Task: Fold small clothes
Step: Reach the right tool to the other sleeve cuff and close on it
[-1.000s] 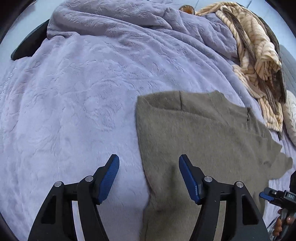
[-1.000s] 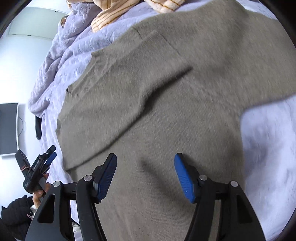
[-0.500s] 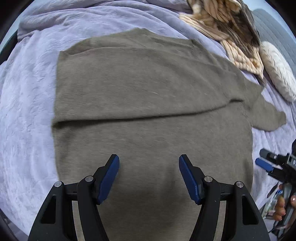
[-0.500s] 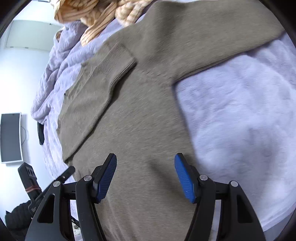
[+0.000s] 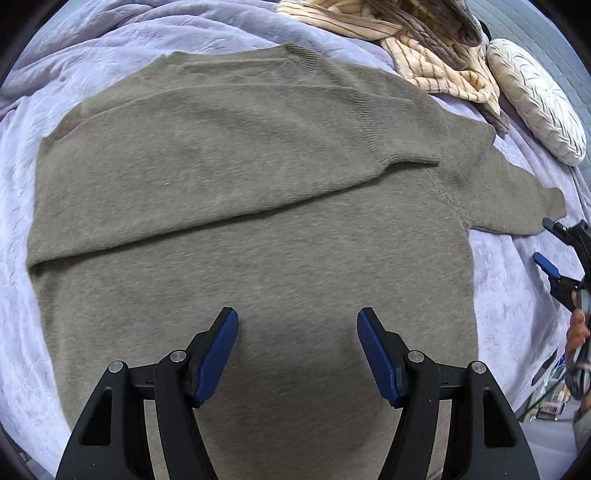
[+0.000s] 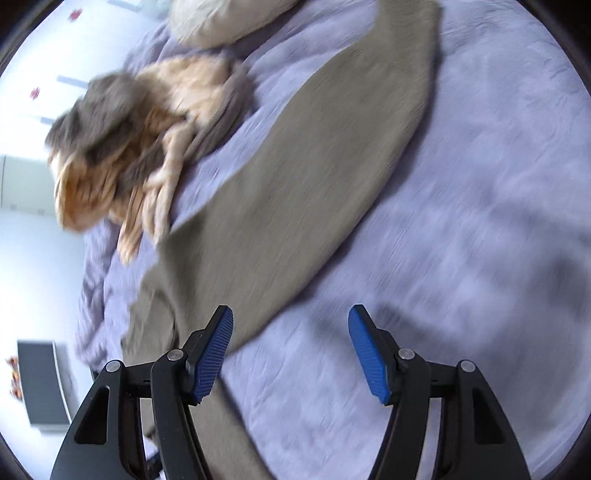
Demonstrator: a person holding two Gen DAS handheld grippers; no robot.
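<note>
Looking down from the left wrist view, the left gripper [image 5: 297, 354] hangs over the near part of an olive-brown sweater [image 5: 251, 229], its blue-padded fingers [image 5: 218, 354] spread wide with nothing between them. The sweater lies flat on a lavender bedspread [image 5: 22, 122], filling most of the middle of the bed; one sleeve is folded across the chest, its ribbed cuff [image 5: 373, 118] ending toward the right, while the other sleeve [image 5: 517, 199] runs out to the right over the bedspread. At the far right sit a crumpled cream-and-brown striped blanket [image 5: 432, 62] and, just beside it, a round off-white pillow [image 5: 535, 99]. The right gripper [image 5: 554, 254] shows at the right edge, near the tip of the outstretched sleeve, its fingers apart and a hand [image 5: 578, 328] partly visible behind it. In the right wrist view, which is blurred, the right gripper [image 6: 291, 349] hovers above the bedspread [image 6: 480, 221] with its fingers [image 6: 364, 350] spread and holding nothing. The outstretched sleeve [image 6: 314, 184] runs diagonally from near left to far right, passing just under the left finger. The striped blanket [image 6: 125, 147] lies heaped to the far left of the sleeve, the pillow [image 6: 221, 18] beyond it, and a dark screen [image 6: 40, 384] stands at the near left edge.
</note>
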